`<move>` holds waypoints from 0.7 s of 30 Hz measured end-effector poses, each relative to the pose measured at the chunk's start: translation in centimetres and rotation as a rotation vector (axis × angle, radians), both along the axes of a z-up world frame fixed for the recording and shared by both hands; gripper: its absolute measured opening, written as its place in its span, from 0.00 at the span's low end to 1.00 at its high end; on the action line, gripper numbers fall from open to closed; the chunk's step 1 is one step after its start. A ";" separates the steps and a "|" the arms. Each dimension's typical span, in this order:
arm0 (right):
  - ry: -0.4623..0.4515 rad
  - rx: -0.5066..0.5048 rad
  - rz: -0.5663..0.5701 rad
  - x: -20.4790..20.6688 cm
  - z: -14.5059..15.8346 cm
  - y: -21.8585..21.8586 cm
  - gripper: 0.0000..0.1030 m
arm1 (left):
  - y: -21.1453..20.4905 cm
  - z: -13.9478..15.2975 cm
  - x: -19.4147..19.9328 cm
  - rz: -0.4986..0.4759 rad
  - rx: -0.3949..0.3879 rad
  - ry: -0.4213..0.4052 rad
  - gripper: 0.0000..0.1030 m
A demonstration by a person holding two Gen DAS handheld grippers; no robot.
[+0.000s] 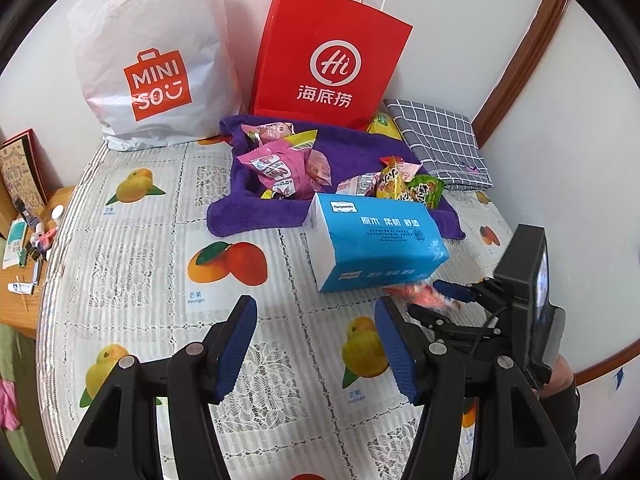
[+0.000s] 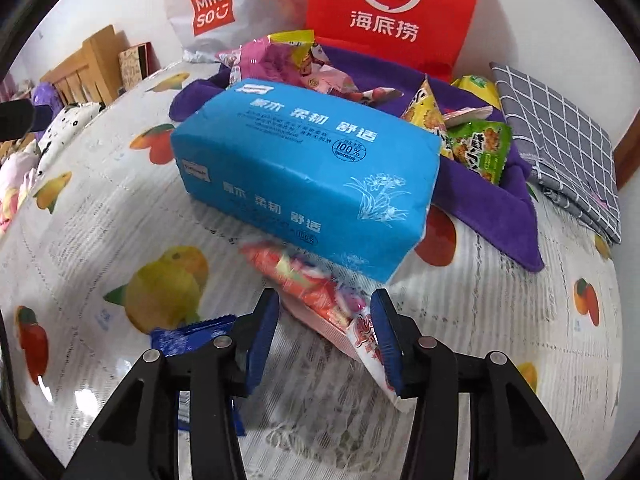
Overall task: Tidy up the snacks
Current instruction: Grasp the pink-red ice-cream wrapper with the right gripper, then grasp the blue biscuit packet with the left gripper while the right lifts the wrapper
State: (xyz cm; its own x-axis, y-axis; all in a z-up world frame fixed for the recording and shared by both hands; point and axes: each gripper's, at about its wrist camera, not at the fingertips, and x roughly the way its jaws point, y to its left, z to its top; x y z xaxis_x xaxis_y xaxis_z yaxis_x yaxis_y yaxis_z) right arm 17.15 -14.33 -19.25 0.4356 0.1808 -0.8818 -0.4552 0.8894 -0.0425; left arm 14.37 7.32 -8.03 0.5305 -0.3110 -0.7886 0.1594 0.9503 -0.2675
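A blue tissue pack [image 1: 376,240] [image 2: 308,172] lies on the fruit-print tablecloth [image 1: 160,248], its far edge on a purple towel [image 1: 344,152] [image 2: 480,200] that holds several snack packets [image 1: 280,164] [image 2: 476,144]. A pink and red snack packet [image 2: 320,300] lies partly under the tissue pack. My right gripper [image 2: 326,312] is open with its jaws on either side of this packet; it also shows in the left wrist view [image 1: 432,300]. A blue snack packet [image 2: 192,340] lies by its left finger. My left gripper [image 1: 316,328] is open and empty above the cloth.
A white Miniso bag [image 1: 156,56] and a red paper bag [image 1: 328,60] stand against the wall behind the towel. A folded grey checked cloth [image 1: 444,144] lies at the right. A wooden shelf with small items [image 1: 28,240] is at the left.
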 end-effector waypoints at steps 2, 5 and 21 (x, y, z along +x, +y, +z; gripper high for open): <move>-0.006 -0.026 0.002 -0.2 0.1 0.0 0.34 | -0.2 -0.1 0.0 -0.005 0.003 0.001 0.57; 0.013 0.030 0.001 -0.9 0.9 -1.1 0.14 | -0.6 -0.1 0.1 -0.013 0.008 0.002 0.57; 0.062 0.209 -0.262 -3.3 0.4 -8.3 0.24 | -3.7 -1.5 0.4 -0.048 0.045 0.044 0.57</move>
State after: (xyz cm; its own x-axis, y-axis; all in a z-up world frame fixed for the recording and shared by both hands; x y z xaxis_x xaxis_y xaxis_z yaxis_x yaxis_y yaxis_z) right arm 13.81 -22.63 -18.80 0.4378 0.2492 -0.8639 -0.2059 0.9631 0.1735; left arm 14.72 3.66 -9.57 0.4801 -0.2990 -0.8247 0.1937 0.9530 -0.2328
